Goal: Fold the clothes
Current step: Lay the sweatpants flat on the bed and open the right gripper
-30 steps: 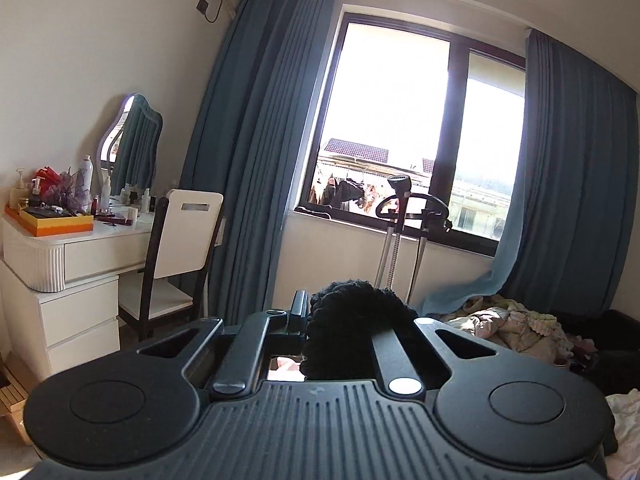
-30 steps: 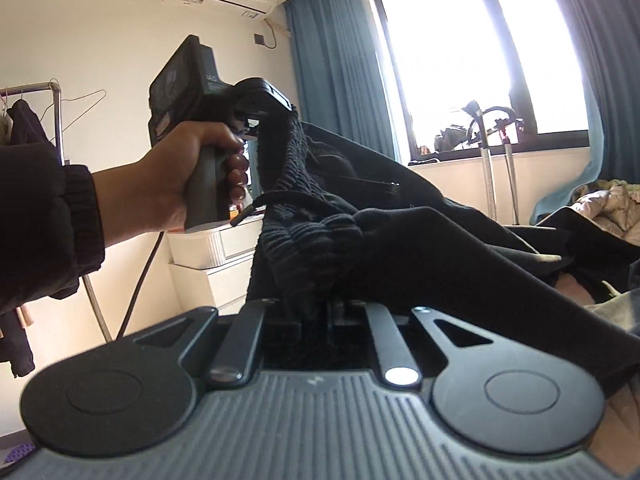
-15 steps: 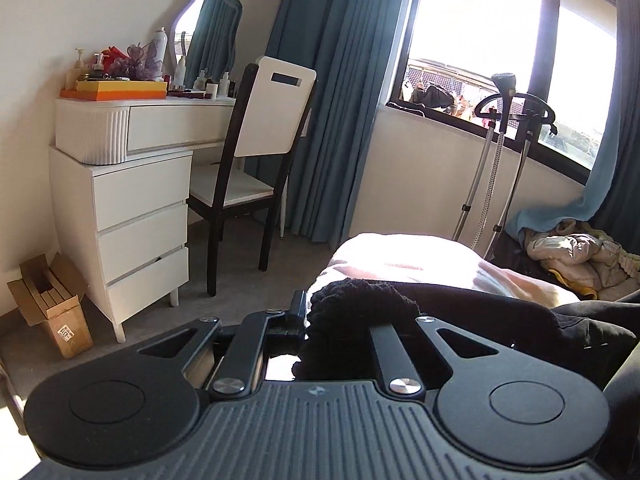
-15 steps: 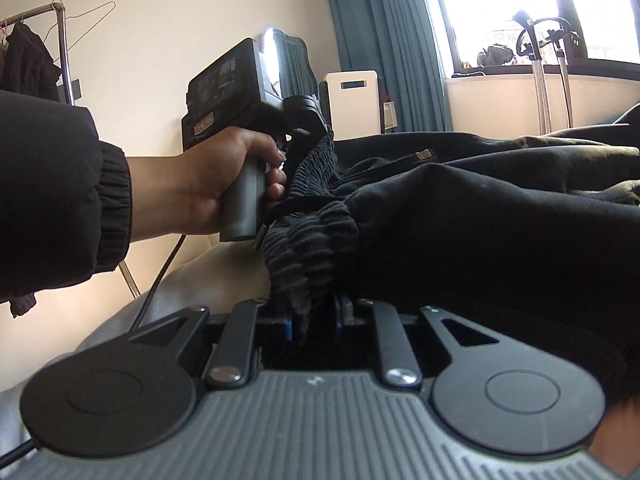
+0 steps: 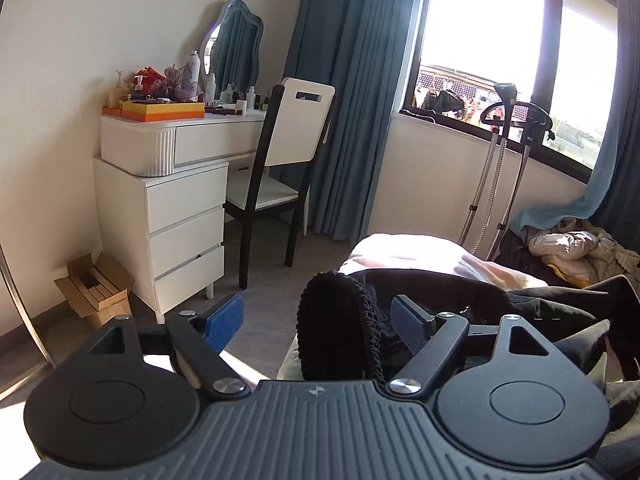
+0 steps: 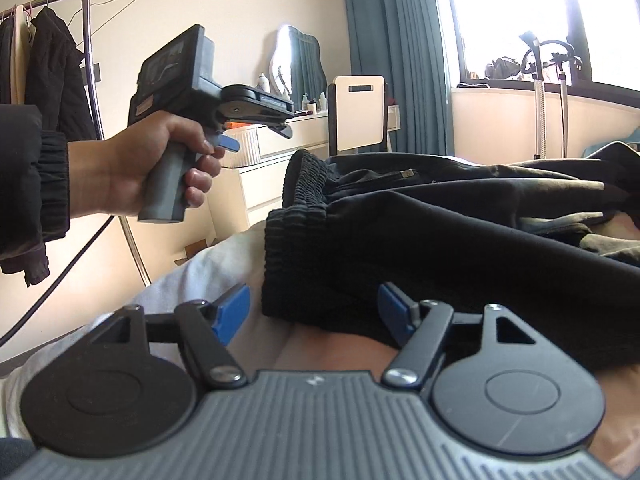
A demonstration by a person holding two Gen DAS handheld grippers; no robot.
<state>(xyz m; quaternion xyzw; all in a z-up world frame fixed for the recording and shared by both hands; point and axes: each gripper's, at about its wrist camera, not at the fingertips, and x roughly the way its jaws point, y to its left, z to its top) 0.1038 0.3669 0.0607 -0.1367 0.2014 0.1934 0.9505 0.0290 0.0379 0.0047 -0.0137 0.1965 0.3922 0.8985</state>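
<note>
Since both claws, left claw (image 5: 318,320) and right claw (image 6: 314,306), have just sprung apart, the black trousers (image 6: 440,232) lie limp; grip that thick ribbed waistband (image 6: 298,216).

Both sets of jaws have just been opening: the left hand-held gripper (image 5: 318,318) and the right hand-held gripper (image 6: 316,308) are no longer pinching the ribbed waistband (image 6: 296,216) of the black trousers (image 6: 460,232), which is now lying released on the bed (image 6: 224,264) instead of hanging lifted.
</note>
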